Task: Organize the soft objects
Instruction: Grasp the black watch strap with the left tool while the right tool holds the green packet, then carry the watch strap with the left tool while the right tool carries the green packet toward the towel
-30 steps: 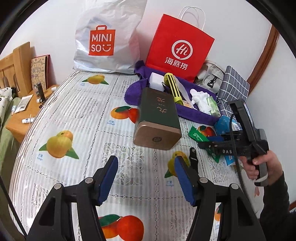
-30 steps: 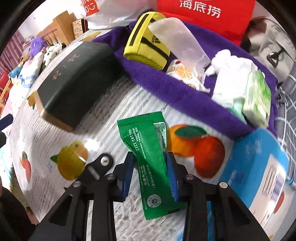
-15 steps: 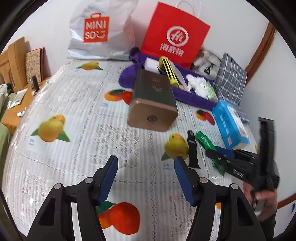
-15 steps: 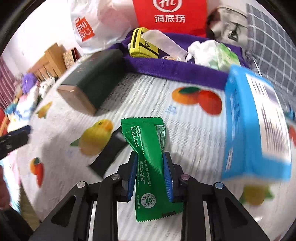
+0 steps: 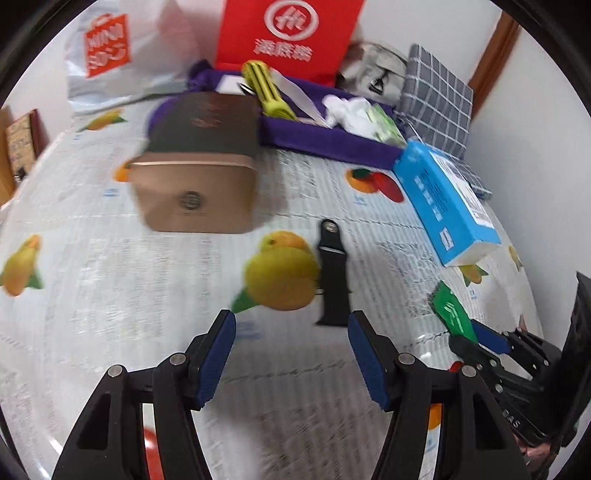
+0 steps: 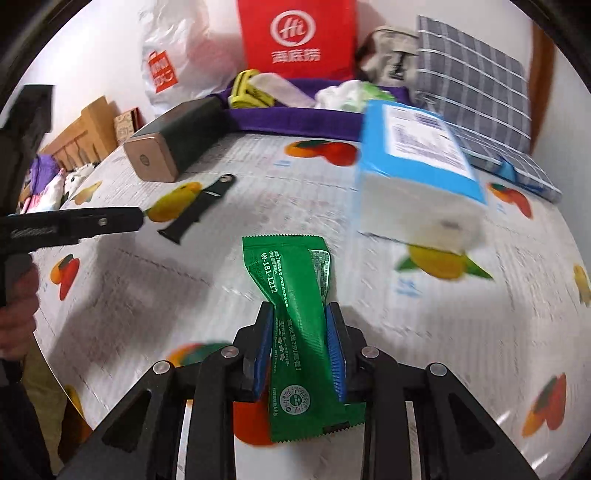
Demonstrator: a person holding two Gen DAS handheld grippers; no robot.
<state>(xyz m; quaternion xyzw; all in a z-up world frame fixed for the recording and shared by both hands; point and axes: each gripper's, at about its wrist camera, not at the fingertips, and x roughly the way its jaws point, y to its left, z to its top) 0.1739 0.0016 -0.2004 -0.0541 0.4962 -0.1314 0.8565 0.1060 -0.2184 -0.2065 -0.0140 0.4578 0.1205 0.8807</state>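
Pinching the green packet (image 6: pixel 295 317) lengthwise, pointing ahead, the right gripper (image 6: pixel 300 350); left gripper (image 5: pixel 291 354) open

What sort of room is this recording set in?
Most likely a lived-in room at home, hedged: a table under a fruit-print tablecloth, a red shopping bag and a white one against the wall, and a wooden chair beside it.
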